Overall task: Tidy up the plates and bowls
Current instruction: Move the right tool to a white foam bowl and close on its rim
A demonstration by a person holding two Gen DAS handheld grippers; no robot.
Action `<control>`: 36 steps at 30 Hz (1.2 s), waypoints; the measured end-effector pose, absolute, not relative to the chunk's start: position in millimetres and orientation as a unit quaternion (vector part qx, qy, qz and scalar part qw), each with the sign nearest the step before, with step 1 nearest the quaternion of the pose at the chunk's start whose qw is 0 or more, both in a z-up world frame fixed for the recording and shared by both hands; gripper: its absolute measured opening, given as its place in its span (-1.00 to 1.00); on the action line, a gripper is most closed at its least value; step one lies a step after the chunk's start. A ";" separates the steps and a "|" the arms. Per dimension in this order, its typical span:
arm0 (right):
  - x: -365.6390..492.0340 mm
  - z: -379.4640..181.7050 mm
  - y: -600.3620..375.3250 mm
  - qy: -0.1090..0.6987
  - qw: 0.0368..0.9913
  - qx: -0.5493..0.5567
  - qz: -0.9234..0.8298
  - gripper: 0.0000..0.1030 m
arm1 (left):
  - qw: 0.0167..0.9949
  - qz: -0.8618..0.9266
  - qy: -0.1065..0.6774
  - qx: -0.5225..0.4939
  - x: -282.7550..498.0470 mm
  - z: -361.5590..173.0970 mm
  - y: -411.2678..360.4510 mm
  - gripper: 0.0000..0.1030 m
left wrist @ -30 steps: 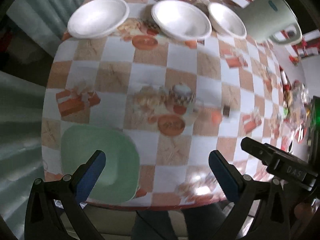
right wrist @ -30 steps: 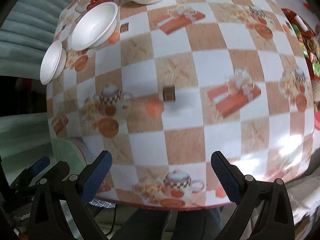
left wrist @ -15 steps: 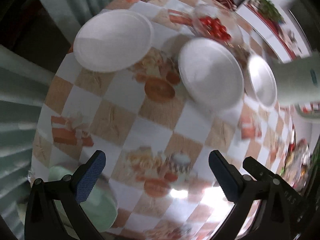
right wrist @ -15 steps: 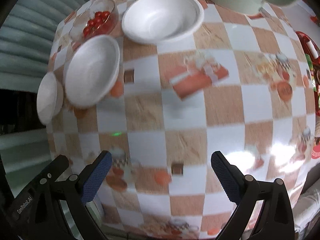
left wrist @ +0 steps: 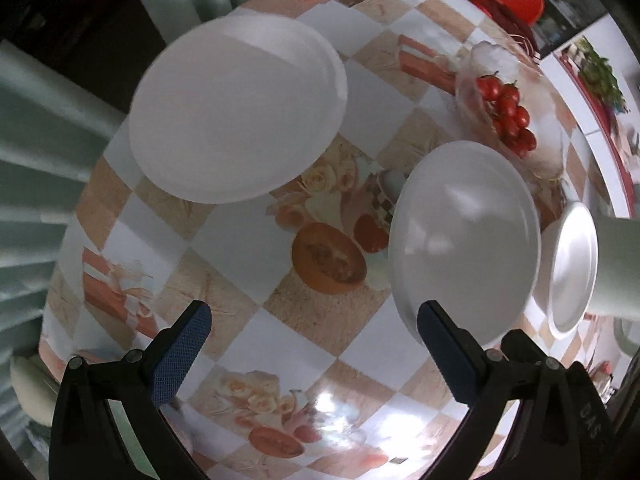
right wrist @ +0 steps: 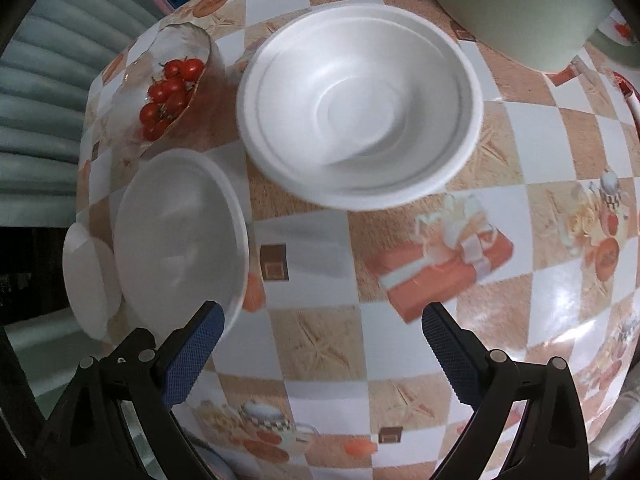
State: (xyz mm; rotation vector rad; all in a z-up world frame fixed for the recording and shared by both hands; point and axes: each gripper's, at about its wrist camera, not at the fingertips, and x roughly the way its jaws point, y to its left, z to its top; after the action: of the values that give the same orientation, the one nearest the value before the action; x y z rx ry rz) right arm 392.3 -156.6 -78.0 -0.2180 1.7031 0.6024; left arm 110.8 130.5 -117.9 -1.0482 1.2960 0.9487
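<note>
Three white foam bowls stand on the checked tablecloth. In the left wrist view the left bowl [left wrist: 236,108] is far left, the middle bowl [left wrist: 464,236] is at the right, and the third bowl [left wrist: 574,272] is at the right edge. My left gripper [left wrist: 314,344] is open and empty, short of the bowls, its right finger near the middle bowl's rim. In the right wrist view the right bowl [right wrist: 360,100] is ahead, the middle bowl [right wrist: 180,232] is at the left and the far one [right wrist: 86,276] beyond it. My right gripper [right wrist: 320,352] is open and empty.
A glass dish of cherry tomatoes [left wrist: 506,114] [right wrist: 170,86] stands behind the bowls. A pale green jug [right wrist: 520,8] [left wrist: 618,268] stands beside the right bowl. The table edge [left wrist: 60,240] drops off at the left, by a curtain.
Both grippers have moved forward over the table toward the white bowls, which now look much larger. The green plate seen earlier near the left gripper has left the view.
</note>
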 end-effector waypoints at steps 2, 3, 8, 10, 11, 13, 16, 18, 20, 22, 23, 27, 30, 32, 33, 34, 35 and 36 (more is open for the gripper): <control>393.2 -84.8 -153.1 0.743 0.609 -0.093 0.263 0.94 | 0.571 0.406 0.557 -0.447 111.5 -121.9 128.0 0.99; 393.8 -87.2 -152.6 0.745 0.606 -0.089 0.264 0.94 | 0.569 0.406 0.558 -0.447 112.0 -124.0 127.0 0.99; 398.3 -94.8 -149.3 0.746 0.598 -0.080 0.280 0.94 | 0.572 0.393 0.559 -0.453 115.4 -131.2 125.3 0.98; 400.8 -96.0 -150.0 0.746 0.596 -0.073 0.288 0.88 | 0.578 0.388 0.562 -0.447 118.8 -130.6 125.8 0.97; 402.5 -96.2 -150.1 0.747 0.593 -0.064 0.292 0.80 | 0.585 0.381 0.565 -0.440 124.5 -129.3 122.6 0.97; 405.6 -97.1 -149.5 0.752 0.587 -0.051 0.297 0.53 | 0.595 0.369 0.570 -0.430 131.2 -127.8 116.9 0.97; 408.6 -97.0 -148.7 0.752 0.583 -0.047 0.305 0.53 | 0.613 0.339 0.573 -0.424 140.0 -125.6 112.6 0.97; 408.3 -95.5 -146.4 0.749 0.582 -0.047 0.314 0.53 | 0.626 0.320 0.580 -0.411 153.6 -126.4 112.5 0.97; 408.4 -94.8 -148.1 0.751 0.576 -0.041 0.322 0.53 | 0.639 0.305 0.588 -0.390 162.8 -126.9 108.1 0.97; 410.1 -94.7 -146.4 0.752 0.570 -0.035 0.330 0.53 | 0.647 0.294 0.594 -0.377 170.1 -129.4 106.9 0.97; 410.5 -94.9 -145.5 0.751 0.570 -0.035 0.332 0.53 | 0.650 0.291 0.593 -0.375 173.0 -130.4 109.1 0.97; 412.7 -97.2 -143.1 0.750 0.567 -0.030 0.339 0.53 | 0.663 0.273 0.589 -0.373 183.4 -132.6 117.3 0.97; 413.9 -102.2 -139.4 0.754 0.560 -0.023 0.342 0.25 | 0.673 0.261 0.596 -0.352 202.3 -134.1 125.8 0.97; 414.2 -105.4 -138.9 0.758 0.555 -0.021 0.342 0.21 | 0.678 0.252 0.597 -0.346 217.6 -132.7 130.3 0.97; 414.7 -104.5 -138.6 0.755 0.557 -0.018 0.345 0.21 | 0.682 0.251 0.596 -0.342 220.8 -133.0 131.8 0.97; 415.0 -103.5 -136.4 0.753 0.557 -0.019 0.350 0.21 | 0.685 0.249 0.593 -0.341 224.4 -133.7 133.9 0.97; 415.1 -103.1 -134.9 0.752 0.556 -0.019 0.353 0.18 | 0.687 0.245 0.592 -0.342 227.9 -135.8 136.2 0.97; 415.5 -103.6 -132.9 0.752 0.555 -0.018 0.356 -0.01 | 0.688 0.244 0.592 -0.341 231.5 -137.6 137.7 0.97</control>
State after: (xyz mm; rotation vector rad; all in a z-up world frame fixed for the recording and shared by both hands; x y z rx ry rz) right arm 415.5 -132.9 -103.6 -0.0431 1.7760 0.8418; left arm 231.5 137.7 -137.6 -0.7638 1.3256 0.5453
